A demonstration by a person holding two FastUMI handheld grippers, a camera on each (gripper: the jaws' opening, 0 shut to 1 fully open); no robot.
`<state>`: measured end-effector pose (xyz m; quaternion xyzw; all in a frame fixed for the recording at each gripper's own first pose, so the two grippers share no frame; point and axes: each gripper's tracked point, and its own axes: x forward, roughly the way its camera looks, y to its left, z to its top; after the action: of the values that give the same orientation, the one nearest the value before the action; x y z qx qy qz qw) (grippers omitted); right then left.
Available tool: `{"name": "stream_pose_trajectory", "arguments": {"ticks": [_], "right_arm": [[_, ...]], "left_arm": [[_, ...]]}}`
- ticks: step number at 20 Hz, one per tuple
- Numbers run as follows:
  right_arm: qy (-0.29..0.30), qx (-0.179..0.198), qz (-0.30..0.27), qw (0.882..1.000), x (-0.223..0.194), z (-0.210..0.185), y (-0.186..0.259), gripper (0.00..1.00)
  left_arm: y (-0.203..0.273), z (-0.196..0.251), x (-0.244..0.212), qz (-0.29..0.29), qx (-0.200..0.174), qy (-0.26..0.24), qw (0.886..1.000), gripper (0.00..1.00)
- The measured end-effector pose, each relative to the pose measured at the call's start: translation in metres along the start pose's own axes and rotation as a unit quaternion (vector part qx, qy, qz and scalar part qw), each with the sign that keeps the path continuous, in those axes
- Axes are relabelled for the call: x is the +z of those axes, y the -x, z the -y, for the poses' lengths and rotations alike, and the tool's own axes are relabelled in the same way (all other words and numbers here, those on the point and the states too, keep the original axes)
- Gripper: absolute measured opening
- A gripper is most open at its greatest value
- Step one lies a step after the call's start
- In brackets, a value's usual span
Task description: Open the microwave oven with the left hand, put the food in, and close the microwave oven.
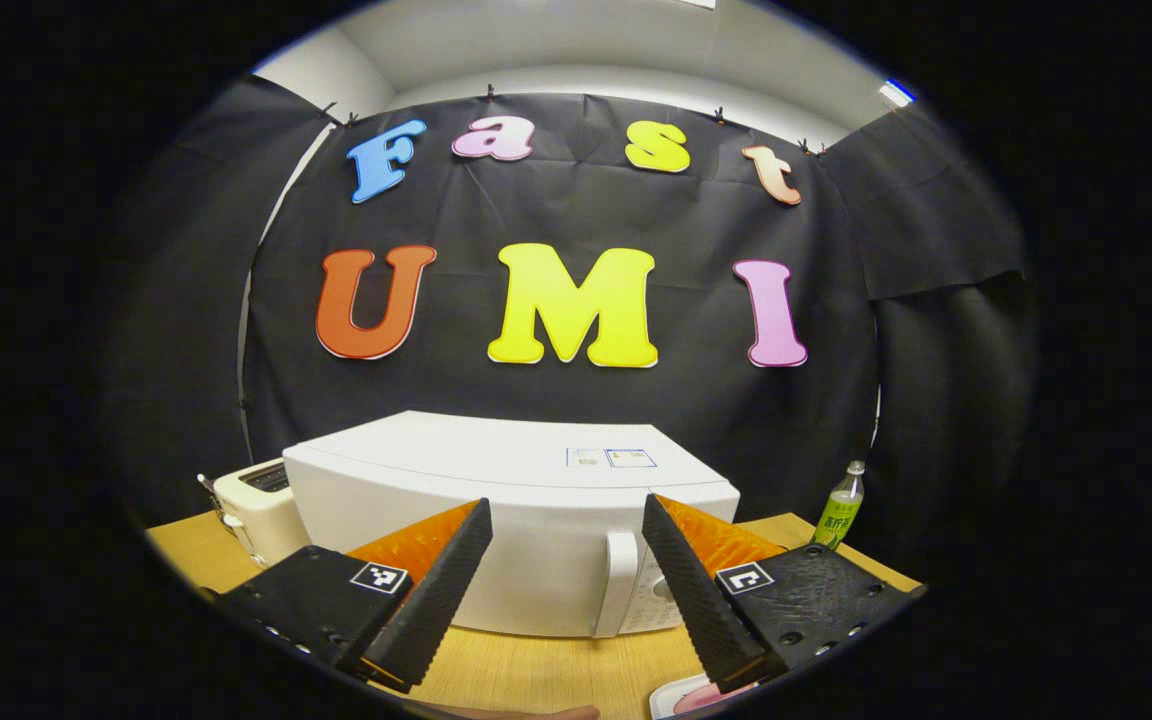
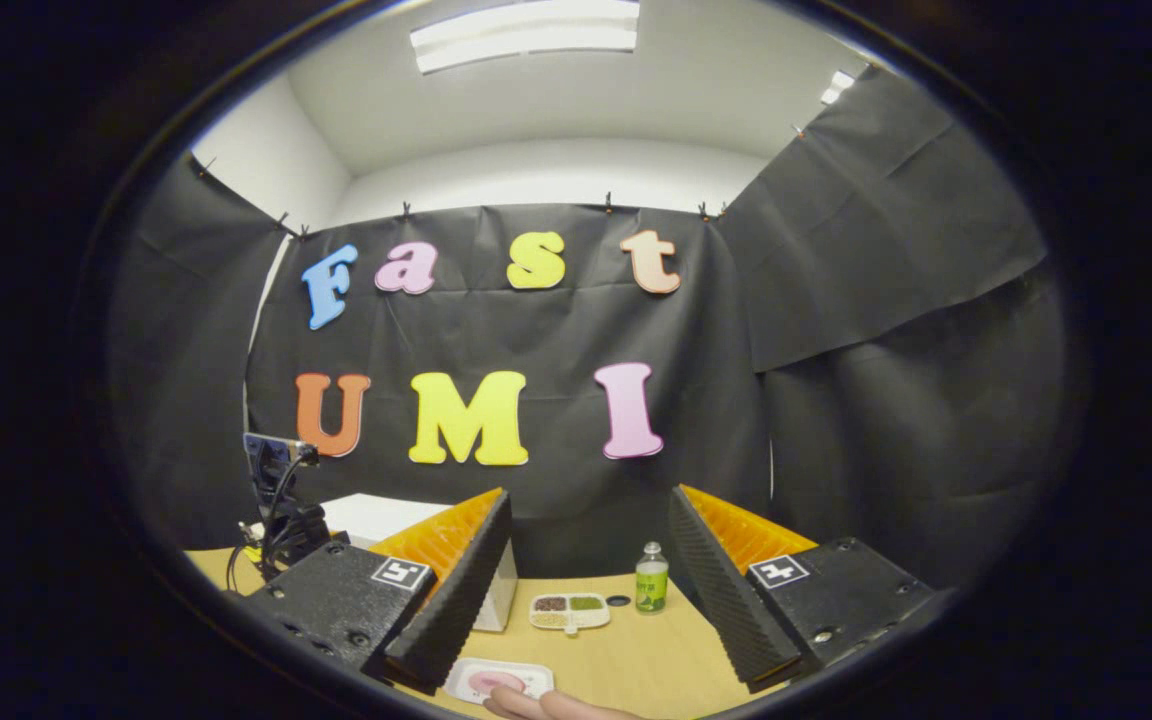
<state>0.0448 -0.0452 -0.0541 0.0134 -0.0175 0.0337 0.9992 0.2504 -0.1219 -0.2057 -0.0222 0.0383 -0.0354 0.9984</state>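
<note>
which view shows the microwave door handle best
The left gripper view: the microwave faces the camera with its door shut, and the handle stands plainly between the open left claw's fingers. The right gripper view catches just a corner of the microwave; I can't make out the handle there.

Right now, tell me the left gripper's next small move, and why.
Probably ease the left gripper forward toward the door handle. The microwave door looks closed, the gripper's jaws stand open with nothing between them, and the handle sits just ahead between them, not yet touched.
</note>
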Motion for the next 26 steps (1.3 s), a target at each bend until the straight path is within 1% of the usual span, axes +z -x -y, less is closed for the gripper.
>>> {"name": "stream_pose_trajectory", "arguments": {"ticks": [1, 2, 3, 4, 5, 6, 7, 8, 9, 10, 11, 12, 13, 16, 17, 18, 21, 22, 23, 24, 25, 26], "right_arm": [[0.000, 0.002, -0.001, 1.000, -0.002, 0.001, 0.000, 1.00], [-0.001, 0.005, -0.001, 1.000, -0.005, 0.003, 0.001, 1.00], [-0.003, 0.005, 0.000, 1.000, -0.006, 0.006, 0.000, 0.92], [-0.004, 0.006, 0.000, 1.000, -0.009, 0.009, -0.001, 0.92], [-0.007, 0.007, -0.002, 1.000, -0.011, 0.011, -0.001, 1.00], [-0.008, 0.007, -0.004, 1.000, -0.016, 0.015, -0.001, 1.00], [-0.009, 0.007, -0.007, 1.000, -0.019, 0.018, -0.002, 1.00], [-0.010, 0.008, -0.008, 1.000, -0.023, 0.020, -0.002, 1.00], [-0.011, 0.007, -0.008, 1.000, -0.025, 0.023, -0.004, 1.00], [-0.012, 0.006, -0.010, 1.000, -0.029, 0.026, -0.005, 1.00], [-0.014, 0.007, -0.010, 1.000, -0.031, 0.028, -0.006, 1.00], [-0.015, 0.006, -0.011, 1.000, -0.034, 0.030, -0.008, 1.00], [-0.017, 0.006, -0.012, 1.000, -0.036, 0.031, -0.009, 1.00], [-0.020, 0.010, -0.021, 1.000, -0.048, 0.029, -0.014, 1.00], [-0.021, 0.011, -0.025, 0.999, -0.051, 0.029, -0.015, 1.00], [-0.021, 0.011, -0.028, 0.999, -0.055, 0.029, -0.017, 0.92], [-0.022, 0.006, -0.036, 0.999, -0.063, 0.031, -0.019, 0.92], [-0.024, 0.007, -0.038, 0.999, -0.065, 0.030, -0.019, 0.92], [-0.024, 0.007, -0.041, 0.999, -0.066, 0.030, -0.019, 1.00], [-0.024, 0.006, -0.043, 0.999, -0.068, 0.030, -0.019, 1.00], [-0.023, 0.006, -0.044, 0.999, -0.068, 0.029, -0.020, 0.92], [-0.022, 0.006, -0.044, 0.999, -0.068, 0.028, -0.019, 0.92]], "left_arm": [[-0.006, 0.003, -0.010, -0.007, 0.003, -0.007, 1.000, 0.96], [-0.012, 0.008, -0.020, -0.013, 0.003, -0.013, 1.000, 0.96], [-0.019, 0.012, -0.031, -0.021, 0.002, -0.017, 1.000, 0.96], [-0.025, 0.019, -0.043, -0.031, -0.004, -0.014, 0.999, 0.96], [-0.031, 0.027, -0.055, -0.039, -0.015, -0.008, 0.999, 0.96], [-0.038, 0.036, -0.067, -0.052, -0.027, -0.001, 0.998, 0.96], [-0.042, 0.041, -0.082, -0.074, -0.033, 0.000, 0.997, 0.85], [-0.047, 0.037, -0.091, -0.084, -0.022, -0.006, 0.996, 0.85], [-0.052, 0.034, -0.100, -0.090, -0.014, -0.013, 0.996, 0.96], [-0.050, 0.032, -0.097, -0.078, -0.001, -0.031, 0.996, 0.94], [-0.054, 0.033, -0.095, -0.066, 0.001, -0.044, 0.997, 0.92], [-0.052, 0.033, -0.098, -0.069, 0.004, -0.054, 0.996, 0.89], [-0.053, 0.034, -0.097, -0.056, 0.003, -0.049, 0.997, 0.90], [-0.052, 0.033, -0.098, -0.053, -0.002, -0.023, 0.998, 0.92], [-0.052, 0.032, -0.097, -0.052, -0.001, -0.024, 0.998, 0.92], [-0.051, 0.032, -0.097, -0.051, -0.001, -0.027, 0.998, 0.92], [-0.052, 0.033, -0.100, -0.053, -0.005, -0.016, 0.998, 0.89], [-0.054, 0.031, -0.102, -0.055, 0.000, -0.004, 0.998, 0.68], [-0.046, 0.030, -0.101, -0.060, -0.005, 0.010, 0.998, 0.47], [-0.050, 0.029, -0.102, -0.064, -0.010, 0.010, 0.998, 0.26], [-0.051, 0.029, -0.102, -0.067, -0.015, 0.006, 0.998, 0.26], [-0.045, 0.030, -0.100, -0.066, -0.021, 0.007, 0.998, 0.26]]}}
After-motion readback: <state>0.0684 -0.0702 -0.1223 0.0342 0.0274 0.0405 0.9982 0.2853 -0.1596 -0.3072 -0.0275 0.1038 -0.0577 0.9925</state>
